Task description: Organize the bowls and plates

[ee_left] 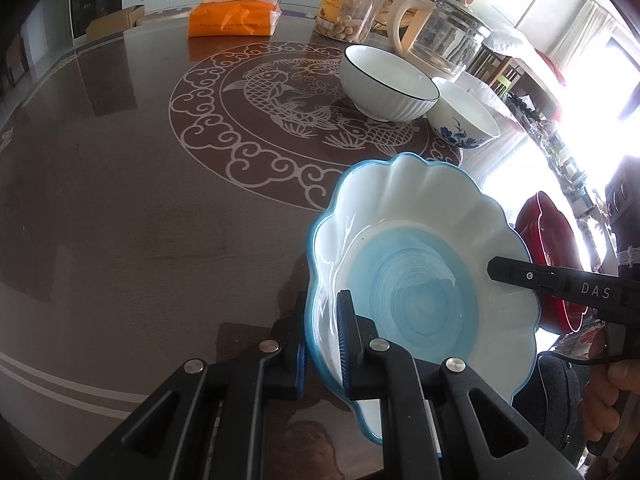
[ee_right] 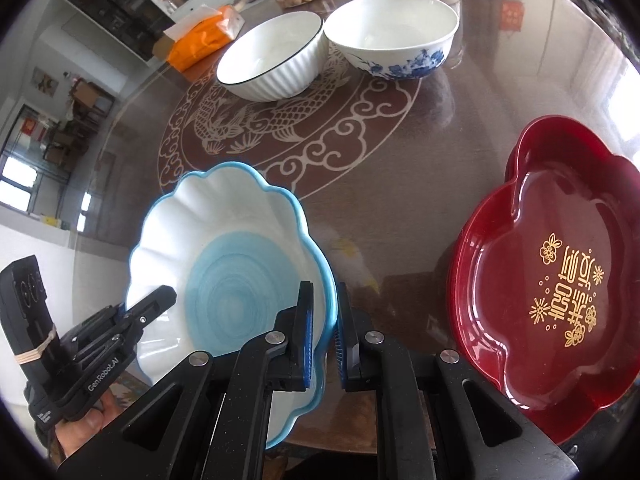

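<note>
A scalloped blue-and-white plate point(ee_left: 420, 276) point(ee_right: 240, 280) is held tilted above the dark table by both grippers. My left gripper point(ee_left: 322, 344) is shut on its left rim. My right gripper point(ee_right: 324, 336) is shut on its right rim, and also shows in the left wrist view point(ee_left: 520, 276). A red lacquer plate point(ee_right: 560, 280) lies on the table to the right. A white ribbed bowl point(ee_left: 386, 84) point(ee_right: 272, 60) and a blue-flowered bowl point(ee_left: 464, 116) point(ee_right: 392, 40) stand side by side farther back.
An orange packet point(ee_left: 232, 18), a clear jar of snacks point(ee_left: 348, 4) and a glass kettle point(ee_left: 444, 32) stand at the table's far side. The table point(ee_left: 120, 200) has a carved fish medallion in its middle.
</note>
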`<state>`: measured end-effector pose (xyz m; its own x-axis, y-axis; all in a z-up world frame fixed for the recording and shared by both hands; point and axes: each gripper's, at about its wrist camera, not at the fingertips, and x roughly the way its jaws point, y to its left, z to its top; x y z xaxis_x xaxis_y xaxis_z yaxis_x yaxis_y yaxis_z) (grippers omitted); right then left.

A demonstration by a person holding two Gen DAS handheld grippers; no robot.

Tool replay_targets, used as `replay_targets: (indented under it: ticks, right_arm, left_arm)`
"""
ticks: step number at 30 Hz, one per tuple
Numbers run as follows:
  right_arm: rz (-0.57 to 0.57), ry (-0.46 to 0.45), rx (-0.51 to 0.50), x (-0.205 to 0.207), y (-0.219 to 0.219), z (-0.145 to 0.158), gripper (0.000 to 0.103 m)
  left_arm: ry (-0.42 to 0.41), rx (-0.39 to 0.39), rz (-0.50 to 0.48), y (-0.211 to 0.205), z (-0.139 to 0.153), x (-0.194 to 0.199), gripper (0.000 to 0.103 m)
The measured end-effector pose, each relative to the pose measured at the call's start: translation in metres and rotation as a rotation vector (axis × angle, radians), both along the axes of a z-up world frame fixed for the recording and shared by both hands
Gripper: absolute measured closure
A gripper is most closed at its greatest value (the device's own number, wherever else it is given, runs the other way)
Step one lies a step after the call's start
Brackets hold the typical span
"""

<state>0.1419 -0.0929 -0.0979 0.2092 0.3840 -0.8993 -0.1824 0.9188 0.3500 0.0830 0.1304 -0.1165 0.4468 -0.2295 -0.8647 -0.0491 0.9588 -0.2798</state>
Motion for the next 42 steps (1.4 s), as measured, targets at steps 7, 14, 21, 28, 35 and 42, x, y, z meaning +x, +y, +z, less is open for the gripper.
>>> replay_targets:
  ticks: [7,14,21,28,35,42]
  right_arm:
    - [0.001,-0.013,-0.005,0.000,0.001,-0.008,0.091]
    - [0.029,-0.116,0.022,-0.007,0.009,0.010,0.039]
    - [0.045,-0.203,0.038,-0.013,0.016,0.025,0.033]
    - [-0.010,-0.326,0.066,-0.026,0.005,0.042,0.033]
    - [-0.032,-0.478,0.023,-0.042,0.004,0.074,0.032]
    - [-0.044,-0.537,-0.014,-0.060,0.000,0.095,0.030]
  left_arm:
    - [-0.014,0.045,-0.008,-0.005,-0.005,-0.003,0.091]
    - [-0.048,0.064,0.005,-0.004,-0.005,0.001,0.088]
    - [-0.122,0.060,0.055,0.007,0.007,0.001,0.082]
    - [-0.225,0.063,0.118,0.019,0.033,0.000,0.034]
    - [-0.341,0.100,0.186,0.027,0.069,-0.010,0.018]
    - [-0.395,0.129,0.182,0.020,0.096,-0.022,0.010]
